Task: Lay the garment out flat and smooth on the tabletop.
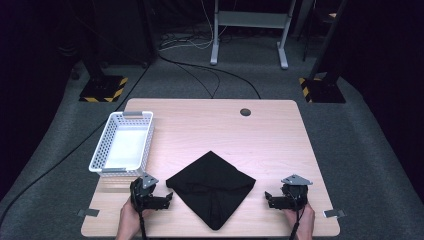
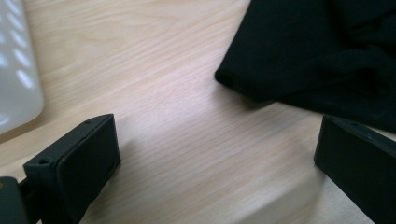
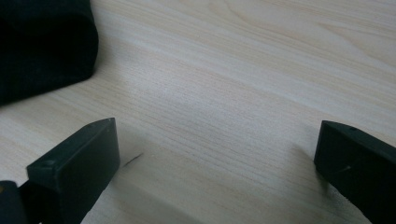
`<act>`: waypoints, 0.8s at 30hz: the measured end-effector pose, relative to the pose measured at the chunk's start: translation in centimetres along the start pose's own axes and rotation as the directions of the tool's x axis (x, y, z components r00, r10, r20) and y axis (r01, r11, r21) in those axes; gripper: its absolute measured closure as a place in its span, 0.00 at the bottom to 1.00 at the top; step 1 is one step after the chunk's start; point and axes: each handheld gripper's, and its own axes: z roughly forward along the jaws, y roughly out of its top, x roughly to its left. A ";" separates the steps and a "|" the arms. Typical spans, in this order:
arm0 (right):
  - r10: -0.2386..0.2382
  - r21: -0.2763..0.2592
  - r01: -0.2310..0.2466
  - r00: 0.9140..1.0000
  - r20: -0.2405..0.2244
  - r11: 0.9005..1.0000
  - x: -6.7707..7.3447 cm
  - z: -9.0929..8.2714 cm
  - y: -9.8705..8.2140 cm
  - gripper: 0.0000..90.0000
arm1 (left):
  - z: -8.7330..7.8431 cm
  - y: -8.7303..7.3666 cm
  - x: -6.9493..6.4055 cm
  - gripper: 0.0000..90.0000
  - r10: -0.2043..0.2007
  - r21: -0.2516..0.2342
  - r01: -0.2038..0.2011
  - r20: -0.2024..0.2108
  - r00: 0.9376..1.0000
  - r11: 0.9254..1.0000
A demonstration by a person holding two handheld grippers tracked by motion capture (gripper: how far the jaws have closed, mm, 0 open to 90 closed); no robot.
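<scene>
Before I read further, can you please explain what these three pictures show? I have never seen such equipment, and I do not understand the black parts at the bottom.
A person sits at a wooden table and holds a hand tool with two jaws in each hand. The high view looks down from above: the left gripper and the right gripper rest near the front edge. The other two pictures come from small cameras riding on the tools, so the black blocks at the bottom are each tool's own jaws. Both stand wide open with bare wood between them; nothing is held. Between the grippers lies a folded black cloth, set like a diamond. At the left stands a white basket; nothing can be seen inside it.
</scene>
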 end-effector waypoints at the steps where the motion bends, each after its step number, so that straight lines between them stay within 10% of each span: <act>1: 0.000 0.000 0.000 1.000 0.000 1.000 0.0 0.0 0.0 0.00 | 0.0 0.0 0.0 0.00 0.000 0.000 0.000 0.000 1.000 1.000; 11: -0.036 -0.014 0.036 0.999 -0.034 0.999 2.6 -0.4 2.1 0.00 | -0.7 1.3 -1.0 0.05 0.059 -0.081 -0.055 0.047 0.997 0.995; 18: -0.128 -0.021 0.127 0.983 -0.129 0.992 8.3 1.4 5.6 0.00 | 1.5 2.5 -2.5 0.03 0.154 -0.025 -0.153 0.091 0.984 0.988; 24: -0.207 0.056 0.217 0.968 -0.144 0.975 11.9 3.8 6.3 0.00 | 2.4 2.6 -2.5 0.01 0.132 -0.024 -0.130 0.136 0.982 0.991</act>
